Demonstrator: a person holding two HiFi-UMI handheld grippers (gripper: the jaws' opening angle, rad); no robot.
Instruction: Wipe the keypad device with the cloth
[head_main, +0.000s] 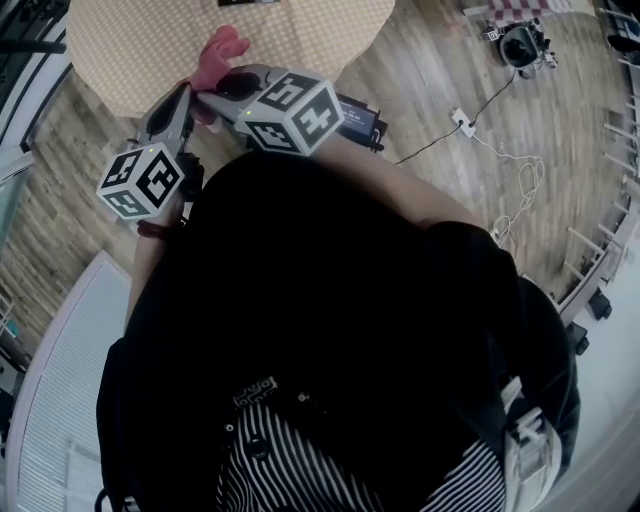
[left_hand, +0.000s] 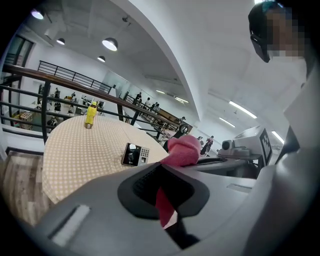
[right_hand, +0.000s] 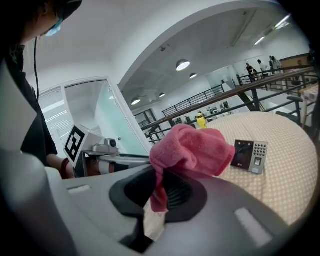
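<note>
**Left gripper** (left_hand: 165, 197): clenched on a thin fold of the pink cloth (left_hand: 184, 150). The fold runs down through the jaw slot, and the rest bunches above it at the centre of the left gripper view.

**Right gripper** (right_hand: 159, 195): likewise clamped on the same cloth, with the bulk heaped over its jaws at the centre of the right gripper view.

**Position:** in the head view both grippers sit close together in the upper left of the frame. The cloth stands up between their tips, near the edge of the round table (head_main: 330, 40) with its dotted cover.

**Keypad device** (right_hand: 250, 156): lies flat on that cover, right of centre in the right gripper view, well apart from the cloth and both grippers. A small yellow object (right_hand: 201, 120) stands farther back on the table.

**Progress:** wiping is judged not yet begun.

**Handling:**
- The cloth is soft, light towelling and will flop, so an edge pinch suits it and leaves a loose pad to drag.
- The device appears rigid, light and smooth-faced, and is likely to slide on the cover under a wipe.
- It is best steadied by its side edges, not by the keys or the glossy sensor panel.
</note>
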